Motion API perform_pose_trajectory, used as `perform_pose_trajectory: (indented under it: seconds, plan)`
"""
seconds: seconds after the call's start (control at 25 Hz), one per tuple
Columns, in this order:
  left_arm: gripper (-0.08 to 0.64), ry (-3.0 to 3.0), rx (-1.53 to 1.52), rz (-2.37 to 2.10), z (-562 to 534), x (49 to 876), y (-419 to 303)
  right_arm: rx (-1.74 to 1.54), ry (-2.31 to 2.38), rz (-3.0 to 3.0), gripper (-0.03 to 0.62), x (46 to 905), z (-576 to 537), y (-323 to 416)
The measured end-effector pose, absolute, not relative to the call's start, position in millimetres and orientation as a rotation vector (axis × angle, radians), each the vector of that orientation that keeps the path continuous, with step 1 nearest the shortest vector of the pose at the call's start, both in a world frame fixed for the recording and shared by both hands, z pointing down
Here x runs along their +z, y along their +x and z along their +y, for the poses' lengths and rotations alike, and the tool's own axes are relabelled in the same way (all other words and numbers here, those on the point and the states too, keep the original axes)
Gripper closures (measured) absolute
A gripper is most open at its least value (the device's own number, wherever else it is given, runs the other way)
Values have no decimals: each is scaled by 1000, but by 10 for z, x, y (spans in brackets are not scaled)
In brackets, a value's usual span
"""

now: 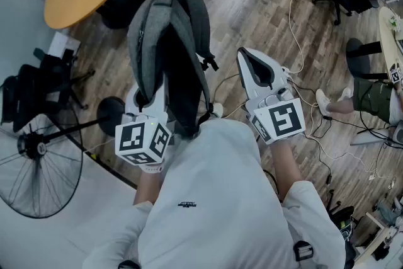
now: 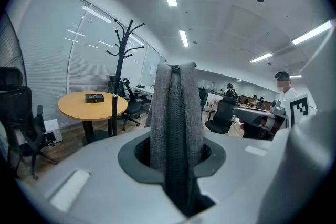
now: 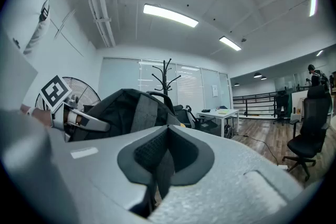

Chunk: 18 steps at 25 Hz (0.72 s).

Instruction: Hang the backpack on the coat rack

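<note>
Within left tool (image 2: 174,165), backpack (image 1: 148,34) (grey)

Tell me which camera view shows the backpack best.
The head view: the backpack shows nearly whole, straps included. The left gripper view shows only a grey strip of it between the fingers; the right gripper view shows its dark side.
</note>
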<state>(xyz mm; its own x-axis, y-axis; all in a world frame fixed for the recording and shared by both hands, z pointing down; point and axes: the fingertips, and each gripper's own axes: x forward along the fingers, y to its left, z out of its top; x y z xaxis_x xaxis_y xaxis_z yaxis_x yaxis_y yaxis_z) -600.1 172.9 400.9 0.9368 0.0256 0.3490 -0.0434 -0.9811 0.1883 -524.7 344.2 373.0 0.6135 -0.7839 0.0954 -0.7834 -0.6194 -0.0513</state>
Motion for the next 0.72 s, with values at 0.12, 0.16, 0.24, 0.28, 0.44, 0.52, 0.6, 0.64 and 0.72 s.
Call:
perform_pose_trajectory:
  seconds: [0.12,0.16,0.24,0.28,0.44,0.52,0.6,0.64,0.72]
  plan:
    - [454,2898,529,-6,1703,4035,-5954,-173,-2830,1363,591,3736,3436,-5203]
    - [454,2896,536,-2,1697,4050,-5942,-175,-2829,1354,591,3741,3441,-5198]
    - [454,2889,553,10,1683,4084,-5916,-177,-2815,1318,591,3749,3455,-5184]
    - [454,2886,558,18,1668,4094,-5898,-179,-2805,1301,591,3753,3449,-5170]
    - [454,2870,565,42,1559,4126,-5794,-240,-2783,1346,591,3832,3267,-5128]
    - [454,2854,577,44,1479,4160,-5753,-263,-2788,1389,591,3870,3127,-5128]
    - [454,2839,582,31,1355,4173,-5713,-284,-2768,1454,591,3881,2940,-5138]
    - [454,2834,577,20,1272,4164,-5689,-300,-2738,1493,591,3872,2831,-5140]
    - [454,2826,559,-2,1077,4121,-5632,-310,-2694,1548,591,3824,2621,-5109]
